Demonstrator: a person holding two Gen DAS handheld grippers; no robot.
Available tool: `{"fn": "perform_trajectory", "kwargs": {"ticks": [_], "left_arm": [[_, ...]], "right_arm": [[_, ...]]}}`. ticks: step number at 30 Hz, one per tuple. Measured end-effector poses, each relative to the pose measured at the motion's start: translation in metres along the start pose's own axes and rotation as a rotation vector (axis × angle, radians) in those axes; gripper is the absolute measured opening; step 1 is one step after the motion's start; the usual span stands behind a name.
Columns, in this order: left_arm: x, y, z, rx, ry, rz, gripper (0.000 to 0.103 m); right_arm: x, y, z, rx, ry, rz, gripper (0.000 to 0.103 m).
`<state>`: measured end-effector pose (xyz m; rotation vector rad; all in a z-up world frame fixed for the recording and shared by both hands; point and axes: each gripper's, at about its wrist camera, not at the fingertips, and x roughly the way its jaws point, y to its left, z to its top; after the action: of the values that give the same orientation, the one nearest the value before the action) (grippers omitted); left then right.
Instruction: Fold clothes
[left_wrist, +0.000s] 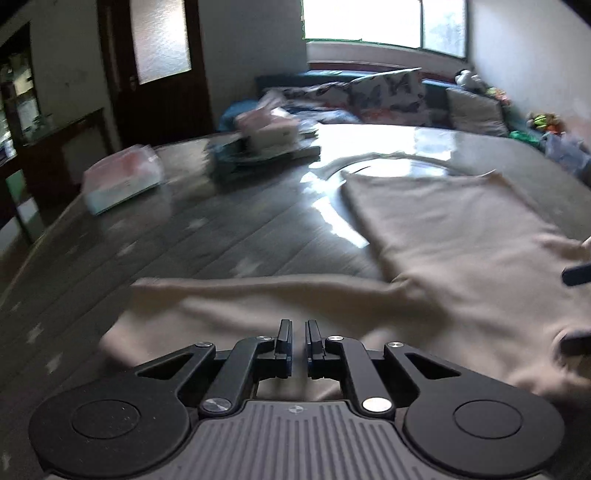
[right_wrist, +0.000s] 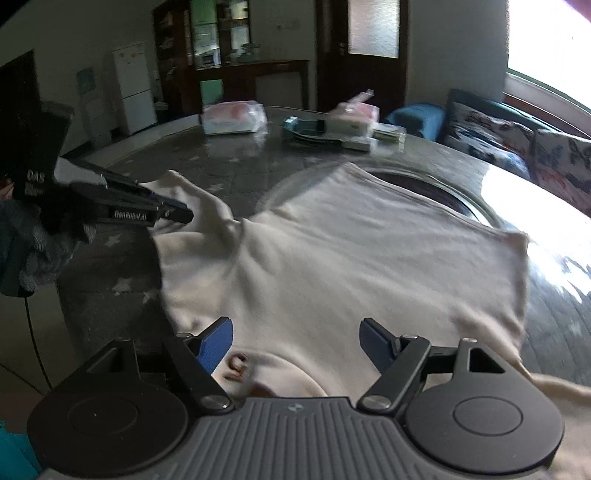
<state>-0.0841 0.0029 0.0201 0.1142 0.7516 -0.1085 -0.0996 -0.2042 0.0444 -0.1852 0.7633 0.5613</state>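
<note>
Home living room, sofa (left_wrist: 388, 96), fridge (right_wrist: 135, 88)

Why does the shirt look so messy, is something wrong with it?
Nothing is broken. The cream shirt lies mostly flat on the table, but its left sleeve is bunched and wrinkled beside the left gripper. Nothing looks spilled.

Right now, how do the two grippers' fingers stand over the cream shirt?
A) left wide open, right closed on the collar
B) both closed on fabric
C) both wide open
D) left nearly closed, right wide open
D: in the left wrist view the left gripper has its fingers almost together with nothing visibly between them, while the right gripper has its blue pads spread far apart above the cream shirt, near the collar.
</note>
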Motion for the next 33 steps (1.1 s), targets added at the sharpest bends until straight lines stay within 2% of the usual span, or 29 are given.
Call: {"fn": "perform_trajectory", "kwargs": {"ticks": [11, 15, 17, 22, 23, 24, 26, 28, 32, 33], "left_arm": [[-0.007, 0.064, -0.014, -0.146, 0.001, 0.160, 0.010], [-0.007, 0.086, -0.016, -0.234, -0.008, 0.256, 0.021], [-0.007, 0.094, -0.016, -0.268, -0.009, 0.275, 0.026], [0.000, 0.105, -0.012, -0.313, -0.012, 0.267, 0.025], [0.002, 0.104, -0.011, -0.307, -0.015, 0.268, 0.022], [0.003, 0.104, -0.010, -0.301, -0.017, 0.268, 0.012], [0.004, 0.104, -0.009, -0.303, -0.021, 0.269, 0.006], [0.004, 0.106, -0.008, -0.312, -0.025, 0.273, 0.006], [-0.004, 0.115, -0.008, -0.397, -0.026, 0.206, 0.009], [-0.007, 0.115, -0.008, -0.407, -0.034, 0.198, 0.012]], "right_arm": [[0.038, 0.038, 0.030, -0.058, 0.005, 0.108, 0.067], [0.053, 0.050, 0.029, -0.072, 0.033, 0.143, 0.061], [0.058, 0.055, 0.028, -0.078, 0.048, 0.154, 0.059], [0.057, 0.066, 0.023, -0.140, 0.053, 0.152, 0.057], [0.056, 0.067, 0.023, -0.146, 0.052, 0.152, 0.057], [0.055, 0.068, 0.022, -0.152, 0.050, 0.152, 0.056], [0.053, 0.069, 0.021, -0.157, 0.044, 0.148, 0.056], [0.051, 0.071, 0.020, -0.162, 0.038, 0.144, 0.056], [0.046, 0.074, 0.023, -0.172, 0.014, 0.147, 0.056], [0.045, 0.074, 0.024, -0.172, 0.011, 0.151, 0.056]]}}
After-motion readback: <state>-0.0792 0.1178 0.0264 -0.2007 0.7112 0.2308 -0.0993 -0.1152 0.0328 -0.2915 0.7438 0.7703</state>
